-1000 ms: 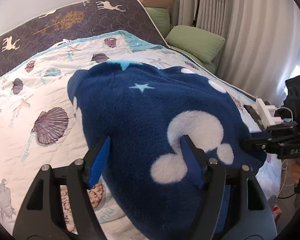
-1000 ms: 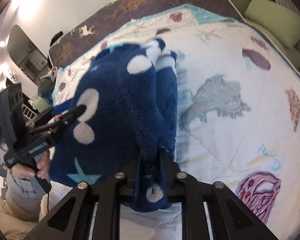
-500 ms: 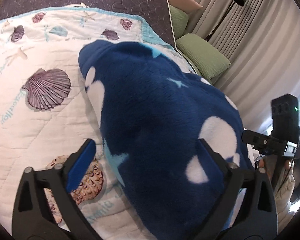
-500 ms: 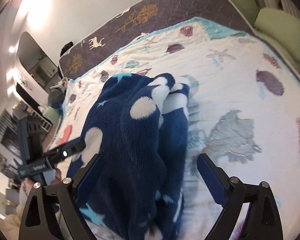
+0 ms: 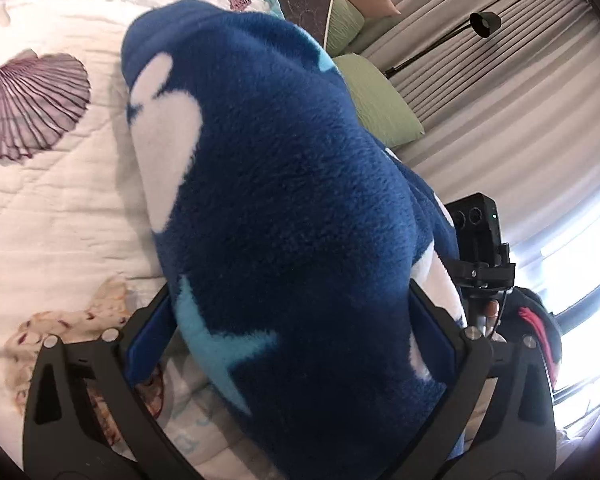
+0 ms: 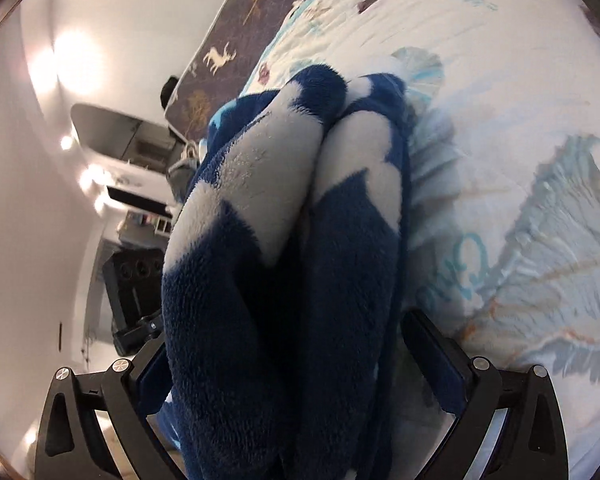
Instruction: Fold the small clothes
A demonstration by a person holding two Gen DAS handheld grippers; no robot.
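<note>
A dark blue fleece garment with white patches and pale blue stars lies bundled on the seashell quilt. My left gripper is open wide and straddles the near end of the bundle, its blue pads beside the fleece. In the right wrist view the garment shows two rolled folds side by side. My right gripper has its jaws opening around that end, and a gap shows at the right pad. Each gripper sees the other past the bundle: the right gripper and the left gripper.
Green pillows lie at the head of the bed, with a black floor lamp and pale curtains behind. A dark deer-print mattress cover borders the quilt. A person's hand holds the right gripper's handle.
Both grippers opened wide; the right one let go of the fleece edge it held. Both moved forward and down, so the bundle now fills the gap between each pair of jaws.
</note>
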